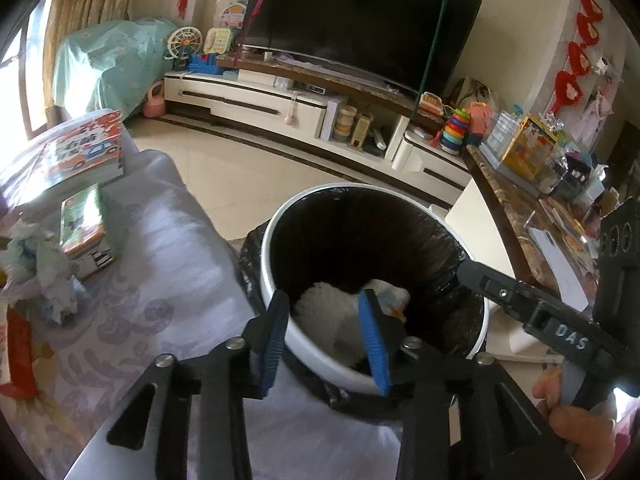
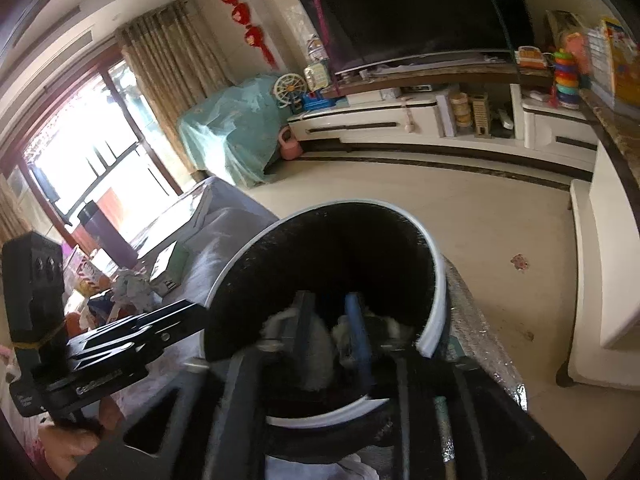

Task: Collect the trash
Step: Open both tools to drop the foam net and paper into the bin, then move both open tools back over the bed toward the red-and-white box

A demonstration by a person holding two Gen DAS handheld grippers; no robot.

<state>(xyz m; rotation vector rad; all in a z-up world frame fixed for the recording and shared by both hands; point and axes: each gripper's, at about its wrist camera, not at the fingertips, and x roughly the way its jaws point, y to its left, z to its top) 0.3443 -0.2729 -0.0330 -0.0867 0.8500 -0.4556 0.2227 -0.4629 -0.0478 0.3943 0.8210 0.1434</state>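
Both grippers, left gripper (image 1: 324,336) and right gripper (image 2: 332,344), hang released over the trash bin (image 1: 276,280), white tissue (image 1: 332,312) lying below them.

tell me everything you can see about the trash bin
The trash bin is round, with a smooth white wall and rim, lined by a black plastic bag folded out over the edge. It stands upright on the tiled floor against the cloth-covered table. White crumpled tissue lies inside. Both grippers hang open over its mouth.
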